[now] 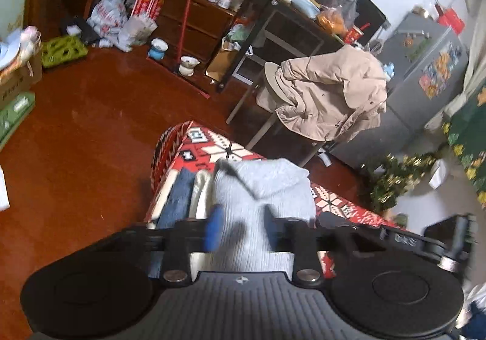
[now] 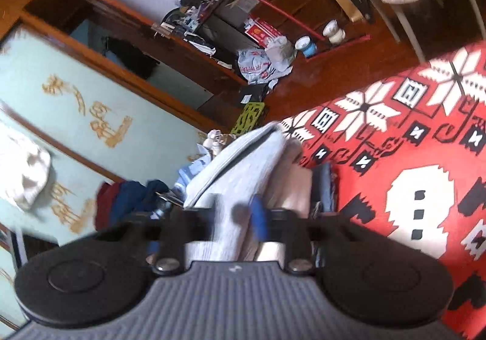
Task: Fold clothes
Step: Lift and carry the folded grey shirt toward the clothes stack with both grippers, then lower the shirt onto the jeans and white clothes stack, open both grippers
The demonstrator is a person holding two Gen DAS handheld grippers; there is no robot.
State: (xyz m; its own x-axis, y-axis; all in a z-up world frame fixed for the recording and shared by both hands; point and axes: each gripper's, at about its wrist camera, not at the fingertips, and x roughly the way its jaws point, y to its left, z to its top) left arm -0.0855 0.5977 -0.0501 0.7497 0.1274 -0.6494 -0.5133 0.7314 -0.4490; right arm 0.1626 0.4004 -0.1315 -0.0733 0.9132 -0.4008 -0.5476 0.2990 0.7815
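Two grippers pinch your grey garment (image 1: pixel 261 188) over the red patterned cloth (image 1: pixel 231 151): left gripper (image 1: pixel 240 229) and right gripper (image 2: pixel 235 215) both clamp it. Cluttered shelves (image 1: pixel 194 15) stand behind. Its length runs away from you.

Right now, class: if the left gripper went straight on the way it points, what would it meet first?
The left gripper is already shut on the grey garment, so that cloth comes first. Beyond it probably the red patterned cover, then the floor; depth is unclear.

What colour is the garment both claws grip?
Light grey garment, clearest in the left wrist view.
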